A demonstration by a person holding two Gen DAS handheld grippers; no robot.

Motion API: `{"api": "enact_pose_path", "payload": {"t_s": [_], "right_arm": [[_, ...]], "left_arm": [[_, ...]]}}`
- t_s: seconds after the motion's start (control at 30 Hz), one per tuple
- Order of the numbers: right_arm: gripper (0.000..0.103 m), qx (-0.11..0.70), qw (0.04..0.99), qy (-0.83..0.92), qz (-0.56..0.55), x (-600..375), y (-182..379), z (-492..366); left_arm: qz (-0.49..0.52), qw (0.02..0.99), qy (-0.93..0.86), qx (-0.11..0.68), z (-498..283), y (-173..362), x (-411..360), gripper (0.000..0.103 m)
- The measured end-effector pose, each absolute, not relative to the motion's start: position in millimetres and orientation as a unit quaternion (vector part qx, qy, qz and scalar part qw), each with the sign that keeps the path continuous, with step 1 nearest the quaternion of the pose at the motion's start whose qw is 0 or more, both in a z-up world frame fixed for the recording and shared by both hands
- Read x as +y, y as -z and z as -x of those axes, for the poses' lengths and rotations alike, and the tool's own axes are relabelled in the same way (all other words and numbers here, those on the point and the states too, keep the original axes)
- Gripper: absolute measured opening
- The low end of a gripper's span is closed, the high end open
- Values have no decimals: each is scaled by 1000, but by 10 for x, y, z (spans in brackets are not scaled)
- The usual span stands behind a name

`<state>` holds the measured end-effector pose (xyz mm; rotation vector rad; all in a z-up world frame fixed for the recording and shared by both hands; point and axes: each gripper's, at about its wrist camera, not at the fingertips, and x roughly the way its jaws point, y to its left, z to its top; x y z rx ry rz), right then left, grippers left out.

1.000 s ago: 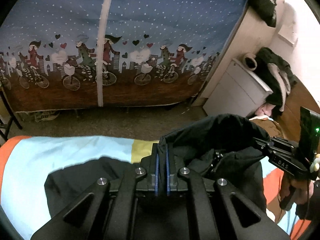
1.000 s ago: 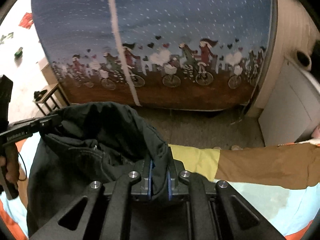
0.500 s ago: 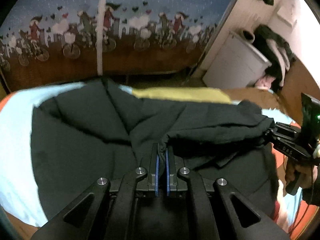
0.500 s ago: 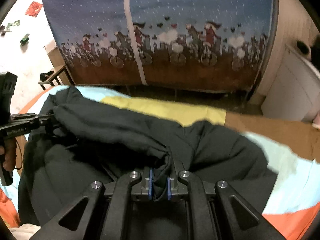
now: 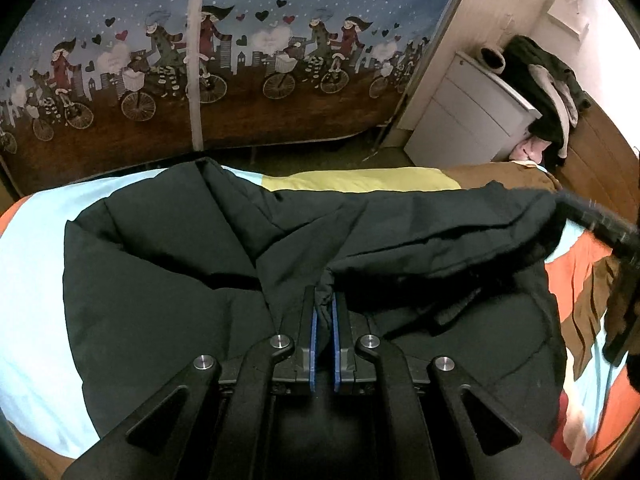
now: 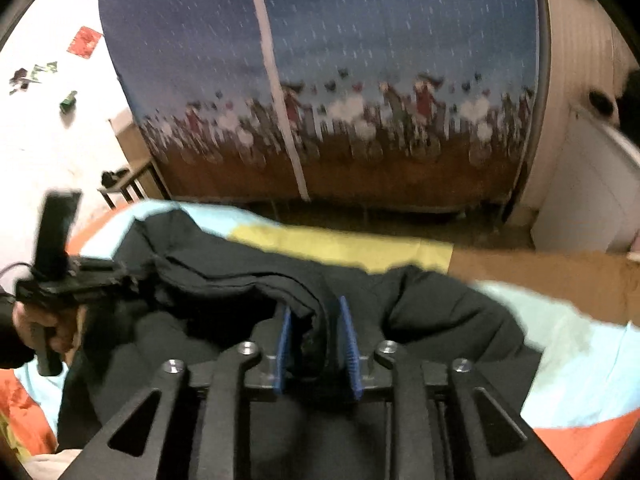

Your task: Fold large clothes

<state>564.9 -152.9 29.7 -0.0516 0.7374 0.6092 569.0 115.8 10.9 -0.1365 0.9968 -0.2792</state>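
Note:
A large black padded jacket (image 5: 168, 292) lies spread on the bed's patchwork cover (image 5: 36, 248). My left gripper (image 5: 323, 300) is shut on a fold of the jacket's edge, held low over the garment. In the right wrist view my right gripper (image 6: 316, 320) has its jaws apart, and a fold of the jacket (image 6: 432, 320) still hangs loosely between the blue pads (image 6: 348, 340). The left gripper also shows in the right wrist view (image 6: 120, 276), and the right gripper's blurred body shows at the right edge of the left wrist view (image 5: 592, 216).
A curtain with a cyclist print (image 5: 240, 60) hangs beyond the bed's far edge. A white drawer unit (image 5: 468, 116) with piled clothes (image 5: 548, 92) stands at the back right. A strip of floor (image 5: 320, 156) lies between bed and curtain.
Both grippers have brought the jacket's held edge down toward the garment on the bed. The right gripper's jaws have opened, loosening the fold. The left gripper stays shut.

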Motion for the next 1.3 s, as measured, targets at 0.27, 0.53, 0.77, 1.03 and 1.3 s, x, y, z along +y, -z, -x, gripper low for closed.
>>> {"api": "enact_pose_path", "payload": {"t_s": [0.27,0.53,0.77,1.03,1.3], "right_arm": [[39,348,877,-326,-56,-1228,-584,-6098],[37,476,825,-303,37,-891,319,-6136],[37,467,828,-309,43,-1026,344,-5945],[37,477,823,-303,58,-1136,338,-5790],[37,533,793,-289,57,-1230,515,-5845]], "left_arm": [[50,864,138,482,-5654,-134,1125,4],[41,862,124,489,-5560,-336,1132,11],[92,882,164,432,-5376,-687,1154,48],[101,857,200,464,-5757,-577,929,49],[12,826,188,531,-5831,-61,729,49]]}}
